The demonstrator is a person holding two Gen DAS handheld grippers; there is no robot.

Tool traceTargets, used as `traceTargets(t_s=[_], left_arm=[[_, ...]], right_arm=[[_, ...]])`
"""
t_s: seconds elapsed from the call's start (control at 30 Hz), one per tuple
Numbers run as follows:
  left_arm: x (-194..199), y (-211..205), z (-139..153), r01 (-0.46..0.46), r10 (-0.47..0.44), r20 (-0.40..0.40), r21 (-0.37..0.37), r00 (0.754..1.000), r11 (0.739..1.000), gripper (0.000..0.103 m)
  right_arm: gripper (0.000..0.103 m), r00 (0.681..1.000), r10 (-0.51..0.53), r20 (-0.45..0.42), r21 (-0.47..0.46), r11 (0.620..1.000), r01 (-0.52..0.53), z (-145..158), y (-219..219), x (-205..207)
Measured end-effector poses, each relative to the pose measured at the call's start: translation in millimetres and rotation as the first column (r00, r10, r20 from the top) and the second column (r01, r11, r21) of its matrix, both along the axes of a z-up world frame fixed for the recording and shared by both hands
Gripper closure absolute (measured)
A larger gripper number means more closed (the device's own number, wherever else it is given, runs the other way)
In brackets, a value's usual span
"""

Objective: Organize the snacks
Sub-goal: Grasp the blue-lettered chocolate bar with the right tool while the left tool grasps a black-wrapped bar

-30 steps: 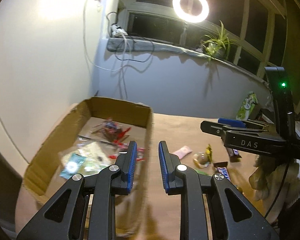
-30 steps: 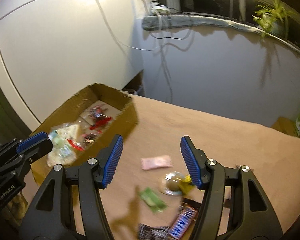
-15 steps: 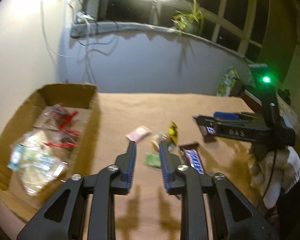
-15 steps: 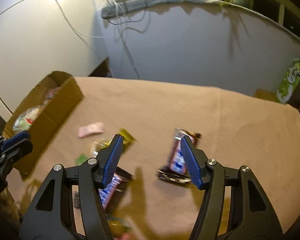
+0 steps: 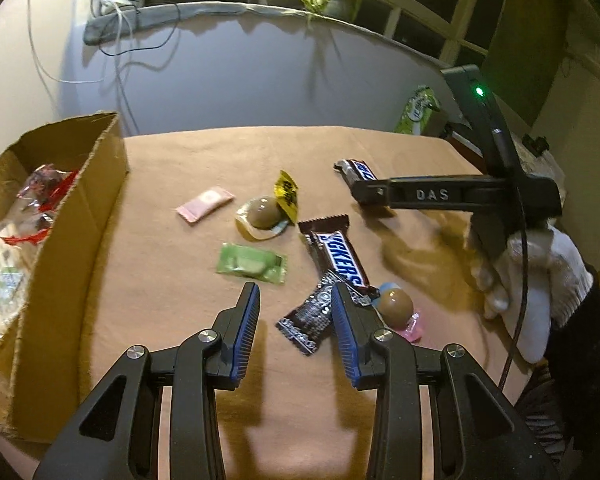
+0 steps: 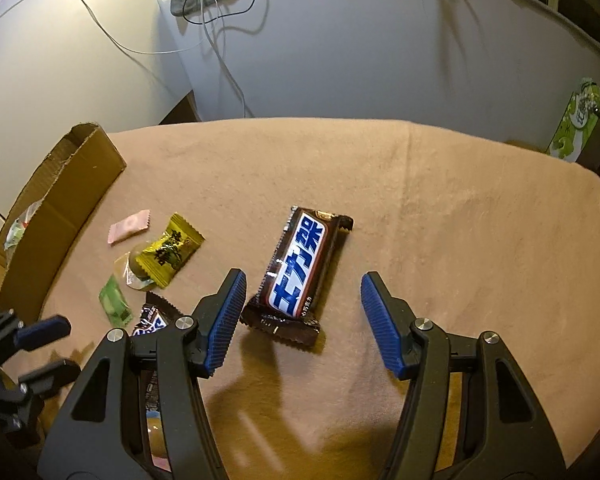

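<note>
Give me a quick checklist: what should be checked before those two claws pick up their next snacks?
1. Right claw open, nothing held: ok.
2. Brown chocolate bar with blue lettering lies between the right claw's fingers, flat on the tan tablecloth: ok.
3. Left claw jaws opening, nothing pinched: ok.
4. Small dark crinkled wrapper sits between the left claw's fingers, but the brown Snickers bar overlaps it: not ok.
5. Open cardboard box at the table's left edge has room for more: ok.
6. Pads touching either snack: cannot tell.
</note>
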State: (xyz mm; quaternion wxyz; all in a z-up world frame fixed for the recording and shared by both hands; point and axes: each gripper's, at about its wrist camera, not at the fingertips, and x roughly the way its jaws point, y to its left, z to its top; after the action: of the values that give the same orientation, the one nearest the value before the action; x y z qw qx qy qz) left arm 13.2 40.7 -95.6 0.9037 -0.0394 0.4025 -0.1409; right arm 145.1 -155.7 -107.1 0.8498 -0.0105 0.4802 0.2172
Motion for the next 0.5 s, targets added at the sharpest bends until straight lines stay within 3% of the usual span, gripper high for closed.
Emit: traceTargets(t_s=[0.27,0.33,0.5], left_arm=[[0,-17,-7,0.066,-0.065,-0.014,0.043,0.998,0.997,0.066],[2,-20,-10,0.068,-0.067,-0.017,0.067,0.998,0.995,0.061],[6,-21,-16,0.066,-0.063,-0.037,0.073,0.997,0.995,0.06]], right_arm=[[0.04,1.0,0.007,-0.006,0.006,1.0,-0.007,-2,3,4],[0.04,1.0,0.012,-0.006,0.004,1.0,-0.012,-2,4,5],[0.04,1.0,0.018,-0.003,-0.006,1.0,-0.018,-3,7,6]])
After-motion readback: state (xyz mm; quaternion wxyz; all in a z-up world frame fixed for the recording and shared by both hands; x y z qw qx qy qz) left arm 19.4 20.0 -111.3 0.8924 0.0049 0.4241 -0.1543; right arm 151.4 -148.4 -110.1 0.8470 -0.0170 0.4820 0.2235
